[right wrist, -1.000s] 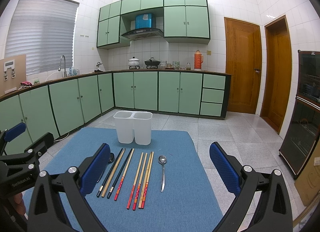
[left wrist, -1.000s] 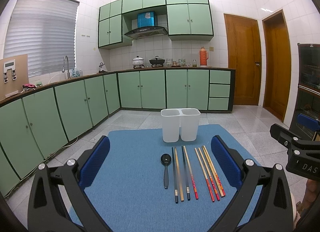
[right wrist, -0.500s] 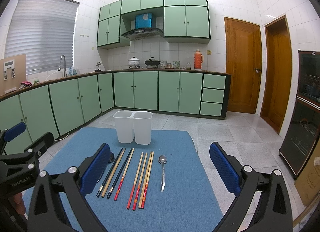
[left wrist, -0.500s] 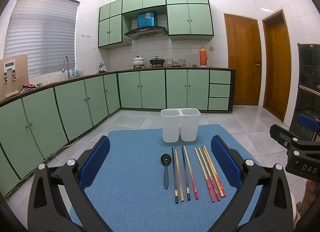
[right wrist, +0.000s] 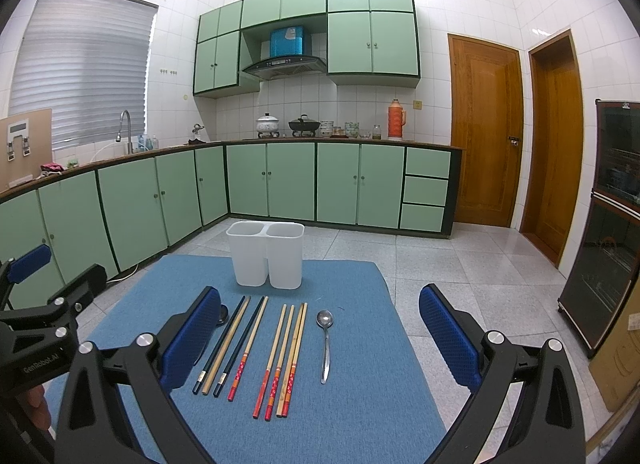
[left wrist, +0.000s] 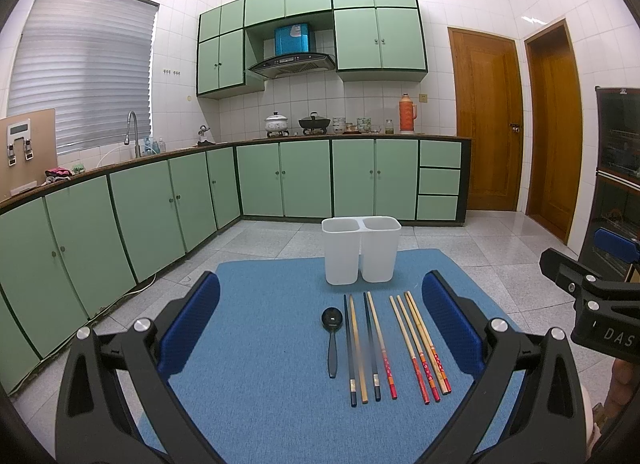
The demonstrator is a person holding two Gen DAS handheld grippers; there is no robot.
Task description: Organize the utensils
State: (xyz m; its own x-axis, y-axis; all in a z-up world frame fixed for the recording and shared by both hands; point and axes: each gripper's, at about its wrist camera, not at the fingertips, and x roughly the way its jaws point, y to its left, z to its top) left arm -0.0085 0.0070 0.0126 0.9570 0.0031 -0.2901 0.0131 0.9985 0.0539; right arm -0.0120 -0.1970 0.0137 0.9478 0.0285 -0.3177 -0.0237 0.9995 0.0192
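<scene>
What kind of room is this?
A home kitchen, most likely: green cabinets run under a counter, a sink tap stands by the window, and pots sit under a range hood.

Nothing moves between the earlier pictures and now. In both wrist views the left gripper point(left wrist: 320, 328) and the right gripper point(right wrist: 320, 328) sit at the same height and the same wide spread, and every utensil on the blue mat point(left wrist: 260, 344) keeps its place.
</scene>
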